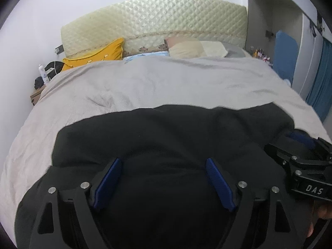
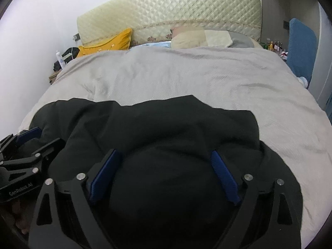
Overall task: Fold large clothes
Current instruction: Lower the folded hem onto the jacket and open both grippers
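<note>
A large black garment [image 1: 166, 128] lies spread on the near part of a bed covered with a grey blanket [image 1: 145, 83]. My left gripper [image 1: 164, 161] hangs over the garment's near-left part with its blue pads [image 1: 108, 182] wide apart and only flat cloth below them. My right gripper [image 2: 164, 152] stands open in the same way over the garment [image 2: 155, 124] further right, with its blue pads [image 2: 225, 176] apart. Each gripper shows at the edge of the other's view: the right gripper [image 1: 290, 143] and the left gripper [image 2: 41, 140]. Neither pinches any cloth.
A quilted cream headboard [image 1: 157, 18] stands at the far end, with a yellow pillow [image 1: 97, 56] and a beige pillow [image 1: 195, 49] in front of it. A nightstand with bottles [image 1: 41, 76] sits at the far left. A blue panel [image 1: 285, 56] and small bottles stand at the right.
</note>
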The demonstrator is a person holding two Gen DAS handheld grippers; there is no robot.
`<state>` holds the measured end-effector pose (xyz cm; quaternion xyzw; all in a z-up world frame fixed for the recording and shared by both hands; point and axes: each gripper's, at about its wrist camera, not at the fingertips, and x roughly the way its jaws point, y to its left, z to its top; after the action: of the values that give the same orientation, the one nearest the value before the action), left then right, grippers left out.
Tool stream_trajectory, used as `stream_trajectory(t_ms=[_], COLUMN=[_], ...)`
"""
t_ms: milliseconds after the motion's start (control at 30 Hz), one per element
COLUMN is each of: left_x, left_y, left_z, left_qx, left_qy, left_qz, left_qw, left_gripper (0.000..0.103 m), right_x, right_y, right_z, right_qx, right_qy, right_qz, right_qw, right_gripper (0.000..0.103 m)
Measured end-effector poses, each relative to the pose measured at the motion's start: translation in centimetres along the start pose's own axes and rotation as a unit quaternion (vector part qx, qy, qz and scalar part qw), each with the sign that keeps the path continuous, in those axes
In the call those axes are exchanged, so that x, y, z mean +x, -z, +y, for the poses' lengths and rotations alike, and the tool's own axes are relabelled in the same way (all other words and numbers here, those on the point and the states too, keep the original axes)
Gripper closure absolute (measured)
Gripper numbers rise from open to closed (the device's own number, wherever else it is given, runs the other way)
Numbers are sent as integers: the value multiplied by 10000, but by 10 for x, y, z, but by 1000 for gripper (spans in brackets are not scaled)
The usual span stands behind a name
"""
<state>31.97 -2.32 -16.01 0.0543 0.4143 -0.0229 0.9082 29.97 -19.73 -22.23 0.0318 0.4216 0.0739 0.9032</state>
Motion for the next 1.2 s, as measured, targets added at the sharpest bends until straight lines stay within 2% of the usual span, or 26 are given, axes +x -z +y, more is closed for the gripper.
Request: stream_trajectory(t_ms=[200, 333, 467, 700, 833, 933, 1067, 1100, 1200], left_x=[24, 33, 29, 2, -29, -43, -38, -32, -22], left_y=[2, 4, 12, 20, 24, 27, 38, 41, 50], left_z=[3, 0, -3, 6, 31, 58, 79, 81, 84], left_qx=[-97, -16, 15, -72, -295, -514, -533, -501, -580], left_qy=[79, 22, -19, 110, -52, -231, -683, -703, -593], left_qz=[-91, -94, -205, -384, -680, -752, -588, -487, -429], left_qw=[9999, 10000, 9998, 9992, 9972, 9956, 9945, 9951, 9956], left_gripper=[14, 13, 13, 13, 13, 13, 13, 13, 13], right_x=[32, 40, 42, 18, -7, -18, -27, -26, -19], right_y=[-1, 6, 11, 18, 18, 19, 24, 26, 30], right_z=[-10, -9, -3, -6, -7, -18, -37, -42, -52], right_qx=[227, 193, 69, 97, -128, -125, -28, -42, 35], right_qy=[-161, -69, 47, -177, 2, 72, 441, 545, 492], right_qz=[255, 81, -17, -218, -524, -566, -747, -801, -785], right_qw=[9993, 9998, 10000, 9996, 9985, 9983, 9962, 9953, 9957], right_gripper=[3, 2, 2, 1, 1, 1, 0, 0, 0])
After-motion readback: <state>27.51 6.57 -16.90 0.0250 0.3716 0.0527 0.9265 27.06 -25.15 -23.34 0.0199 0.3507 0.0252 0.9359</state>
